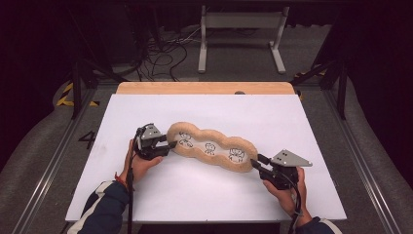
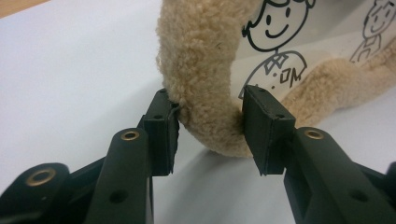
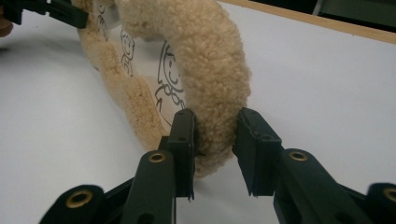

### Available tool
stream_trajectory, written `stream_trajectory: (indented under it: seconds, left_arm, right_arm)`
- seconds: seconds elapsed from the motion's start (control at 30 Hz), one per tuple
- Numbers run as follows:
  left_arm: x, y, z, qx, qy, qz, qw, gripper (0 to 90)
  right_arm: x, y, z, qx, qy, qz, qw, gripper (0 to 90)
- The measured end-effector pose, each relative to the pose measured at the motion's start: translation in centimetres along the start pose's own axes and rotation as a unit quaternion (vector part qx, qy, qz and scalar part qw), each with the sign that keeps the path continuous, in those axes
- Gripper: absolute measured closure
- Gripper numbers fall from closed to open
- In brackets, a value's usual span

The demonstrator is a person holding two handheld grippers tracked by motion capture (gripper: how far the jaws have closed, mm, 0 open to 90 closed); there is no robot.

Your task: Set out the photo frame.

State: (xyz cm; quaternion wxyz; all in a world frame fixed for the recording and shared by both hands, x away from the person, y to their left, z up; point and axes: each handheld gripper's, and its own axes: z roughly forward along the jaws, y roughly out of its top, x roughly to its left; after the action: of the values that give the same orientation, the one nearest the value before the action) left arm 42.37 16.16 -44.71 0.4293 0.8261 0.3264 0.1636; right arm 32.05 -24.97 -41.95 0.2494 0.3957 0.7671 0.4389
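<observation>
One fleecy pouch point(image 1: 212, 147) lies lengthwise from upper left to lower right.

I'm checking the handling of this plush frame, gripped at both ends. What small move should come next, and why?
Probably a small, even lift of both ends together. The left hand-held gripper pinches the fleecy rim of the plush frame at one end, and the right hand-held gripper pinches the other end. The frame appears to rest on the white table, so lifting unevenly would likely twist it.
</observation>
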Motion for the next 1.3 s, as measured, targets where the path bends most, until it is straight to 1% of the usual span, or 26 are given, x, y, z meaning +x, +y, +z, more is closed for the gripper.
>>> stream_trajectory:
  seconds: [0.03, 0.13, 0.27, 0.37, 0.5, 0.53, 0.67, 0.7, 0.8, 1.0, 1.13, 1.2, 1.27, 1.3]
  left_arm:
    - [0.0, -0.2, -0.2, 0.001, 0.000, 0.003, 1.0000, 57.0]
    - [-0.3, -0.5, -0.7, 0.002, 0.000, 0.003, 1.0000, 56.8]
    - [-0.7, -0.9, -1.3, 0.004, 0.006, 0.010, 0.9999, 56.2]
    - [-1.0, -1.2, -1.7, 0.008, 0.008, 0.014, 0.9998, 55.8]
    - [-1.5, -1.5, -2.2, 0.011, 0.015, 0.018, 0.9997, 55.7]
    - [-1.6, -1.5, -2.2, 0.011, 0.017, 0.021, 0.9996, 55.7]
    - [-1.8, -1.7, -2.3, 0.010, 0.021, 0.016, 0.9996, 55.4]
    - [-2.0, -1.8, -2.5, 0.011, 0.022, 0.017, 0.9996, 55.5]
    - [-2.0, -1.9, -2.5, 0.010, 0.023, 0.019, 0.9995, 55.4]
    - [-2.1, -1.9, -2.6, 0.010, 0.024, 0.019, 0.9995, 55.4]
    - [-2.6, -2.0, -2.7, 0.012, 0.035, 0.024, 0.9990, 54.3]
    - [-2.6, -2.1, -2.7, 0.012, 0.032, 0.026, 0.9991, 54.1]
    - [-2.6, -2.2, -2.8, 0.011, 0.028, 0.023, 0.9993, 54.0]
    - [-2.6, -2.1, -2.8, 0.011, 0.030, 0.025, 0.9992, 53.8]
  right_arm:
    - [0.0, 0.1, 0.1, 0.000, 0.001, 0.002, 1.0000, 68.1]
    - [-0.3, 0.3, 0.5, 0.000, -0.001, -0.001, 1.0000, 67.8]
    - [-0.6, 0.7, 1.0, 0.007, 0.000, -0.002, 1.0000, 67.4]
    - [-0.8, 0.9, 1.4, 0.008, -0.001, -0.011, 0.9999, 67.0]
    - [-0.9, 1.1, 1.8, 0.010, -0.005, -0.014, 0.9998, 66.5]
    - [-0.9, 1.2, 1.9, 0.009, -0.006, -0.014, 0.9998, 66.4]
    - [-1.0, 1.4, 2.2, 0.010, -0.009, -0.015, 0.9998, 66.2]
    - [-1.0, 1.5, 2.4, 0.009, -0.014, -0.016, 0.9997, 66.1]
    - [-0.9, 1.5, 2.6, 0.009, -0.020, -0.024, 0.9995, 66.1]
    - [-1.0, 1.5, 2.6, 0.008, -0.019, -0.025, 0.9995, 66.2]
    - [-1.1, 1.6, 2.7, 0.009, -0.020, -0.033, 0.9992, 66.0]
    - [-1.1, 1.6, 2.8, 0.008, -0.021, -0.032, 0.9992, 65.8]
    - [-1.1, 1.6, 2.9, 0.007, -0.021, -0.033, 0.9992, 65.9]
    - [-1.2, 1.6, 2.9, 0.007, -0.020, -0.034, 0.9992, 65.9]
